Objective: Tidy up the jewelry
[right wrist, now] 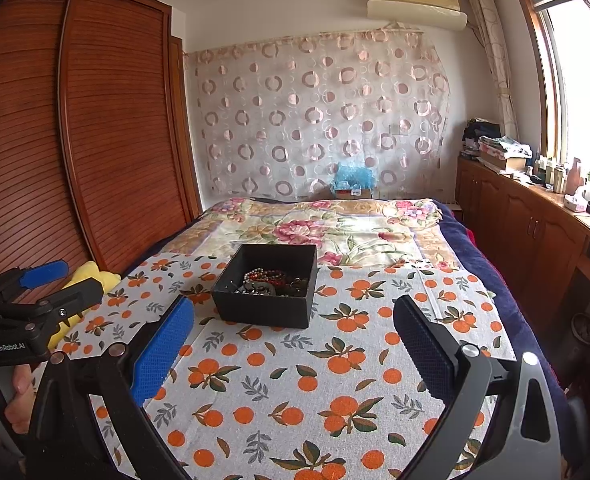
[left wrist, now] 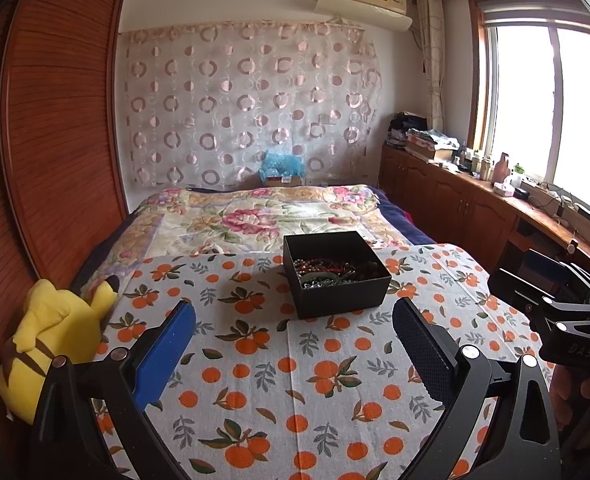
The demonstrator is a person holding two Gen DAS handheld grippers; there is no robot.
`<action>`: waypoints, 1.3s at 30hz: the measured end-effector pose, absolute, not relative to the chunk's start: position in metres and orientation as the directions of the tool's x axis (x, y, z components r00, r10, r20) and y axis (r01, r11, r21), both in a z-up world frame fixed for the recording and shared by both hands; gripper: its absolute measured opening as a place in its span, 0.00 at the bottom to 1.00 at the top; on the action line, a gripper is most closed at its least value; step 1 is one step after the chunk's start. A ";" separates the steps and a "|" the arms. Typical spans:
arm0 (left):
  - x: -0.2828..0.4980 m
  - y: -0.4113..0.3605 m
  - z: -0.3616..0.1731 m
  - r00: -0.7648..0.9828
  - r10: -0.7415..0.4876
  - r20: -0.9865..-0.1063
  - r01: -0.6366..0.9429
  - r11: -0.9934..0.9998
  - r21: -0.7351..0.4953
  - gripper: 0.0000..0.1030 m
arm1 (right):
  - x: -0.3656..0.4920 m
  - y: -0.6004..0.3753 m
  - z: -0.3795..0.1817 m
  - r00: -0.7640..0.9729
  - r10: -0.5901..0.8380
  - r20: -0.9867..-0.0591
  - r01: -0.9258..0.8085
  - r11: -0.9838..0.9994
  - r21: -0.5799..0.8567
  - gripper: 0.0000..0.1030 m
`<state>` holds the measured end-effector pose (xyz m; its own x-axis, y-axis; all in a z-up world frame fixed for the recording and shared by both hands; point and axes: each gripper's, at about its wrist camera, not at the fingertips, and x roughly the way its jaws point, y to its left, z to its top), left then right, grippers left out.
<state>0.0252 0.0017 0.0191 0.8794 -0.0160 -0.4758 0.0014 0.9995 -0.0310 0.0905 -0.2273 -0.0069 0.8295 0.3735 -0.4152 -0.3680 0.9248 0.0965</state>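
Note:
A black open box [left wrist: 337, 298] sits on the orange-print cloth [left wrist: 279, 380] on the bed; it also shows in the right wrist view [right wrist: 265, 310]. Inside lies a tangle of jewelry [left wrist: 335, 270], with red beads and silver chains [right wrist: 273, 280]. My left gripper [left wrist: 295, 334] is open and empty, a short way in front of the box. My right gripper [right wrist: 293, 334] is open and empty, also just short of the box. Each gripper appears at the edge of the other's view: the right one [left wrist: 563, 308], the left one [right wrist: 43, 284].
A yellow plush toy [left wrist: 55, 344] lies at the cloth's left edge by the wooden wardrobe [left wrist: 55, 120]. A floral quilt [left wrist: 255, 216] covers the bed beyond. Wooden cabinets [left wrist: 475, 200] with clutter run under the window at right.

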 end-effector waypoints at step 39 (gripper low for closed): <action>0.025 -0.003 0.021 0.882 -0.021 -0.470 0.005 0.999 -0.035 0.92 | 0.091 -0.228 -0.006 0.830 0.373 -0.415 -0.367 0.925 0.097 0.97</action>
<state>0.0250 -0.0035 0.0211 0.8824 -0.0210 -0.4700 0.0053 0.9994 -0.0346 0.0911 -0.2275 -0.0060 0.8296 0.3731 -0.4154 -0.3674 0.9250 0.0970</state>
